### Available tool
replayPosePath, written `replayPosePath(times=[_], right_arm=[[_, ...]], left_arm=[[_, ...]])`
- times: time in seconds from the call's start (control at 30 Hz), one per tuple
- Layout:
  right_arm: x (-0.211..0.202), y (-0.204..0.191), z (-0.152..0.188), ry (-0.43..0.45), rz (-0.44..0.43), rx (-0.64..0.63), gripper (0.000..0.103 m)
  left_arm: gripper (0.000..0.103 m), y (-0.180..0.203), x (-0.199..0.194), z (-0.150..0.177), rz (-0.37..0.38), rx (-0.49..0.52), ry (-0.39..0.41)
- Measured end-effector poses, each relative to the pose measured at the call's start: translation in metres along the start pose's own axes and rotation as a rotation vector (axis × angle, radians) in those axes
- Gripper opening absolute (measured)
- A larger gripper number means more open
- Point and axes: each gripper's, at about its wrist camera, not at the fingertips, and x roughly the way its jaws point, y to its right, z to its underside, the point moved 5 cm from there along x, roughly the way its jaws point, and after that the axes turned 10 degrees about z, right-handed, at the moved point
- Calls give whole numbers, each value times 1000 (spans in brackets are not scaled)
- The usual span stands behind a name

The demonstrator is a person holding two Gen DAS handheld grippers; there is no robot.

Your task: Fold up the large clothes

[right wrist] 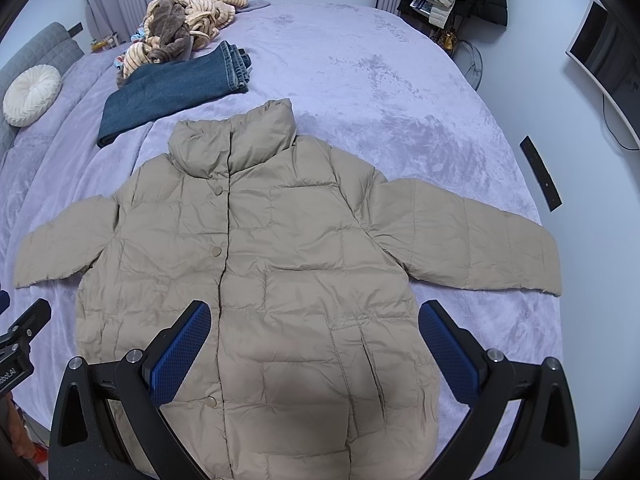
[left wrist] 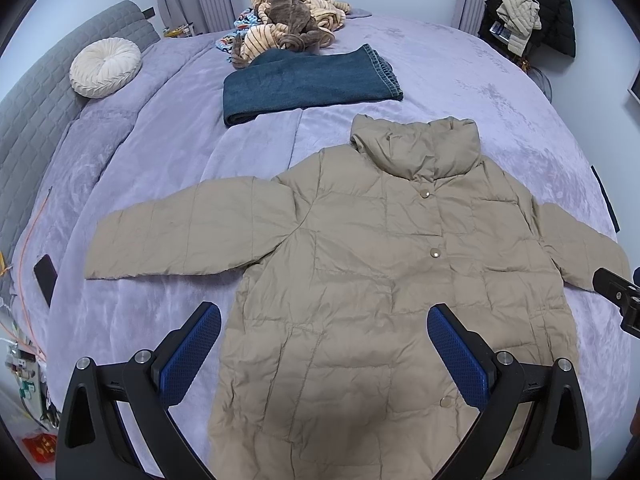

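Note:
A beige quilted puffer jacket (left wrist: 360,280) lies flat and face up on the lilac bed cover (left wrist: 160,160), buttoned, collar at the far end, both sleeves spread sideways. It also shows in the right wrist view (right wrist: 280,264). My left gripper (left wrist: 324,320) is open and empty, hovering above the jacket's lower left part. My right gripper (right wrist: 314,316) is open and empty, hovering above the jacket's lower right part. A black part of the other gripper's body shows at the right edge of the left wrist view and at the left edge of the right wrist view.
Folded blue jeans (left wrist: 308,80) lie beyond the collar. A heap of striped and brown plush clothes (left wrist: 288,20) is at the far end. A round white cushion (left wrist: 105,67) rests by the grey headboard. A black phone (left wrist: 45,278) and a remote (right wrist: 540,172) lie on the bed edges.

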Motion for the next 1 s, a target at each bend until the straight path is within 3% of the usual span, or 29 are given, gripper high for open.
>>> replayPosePath(times=[1.0], right_arm=[[0, -2, 0, -6, 1, -2, 103]], left_arm=[[103, -1, 6, 3, 18, -15, -17]])
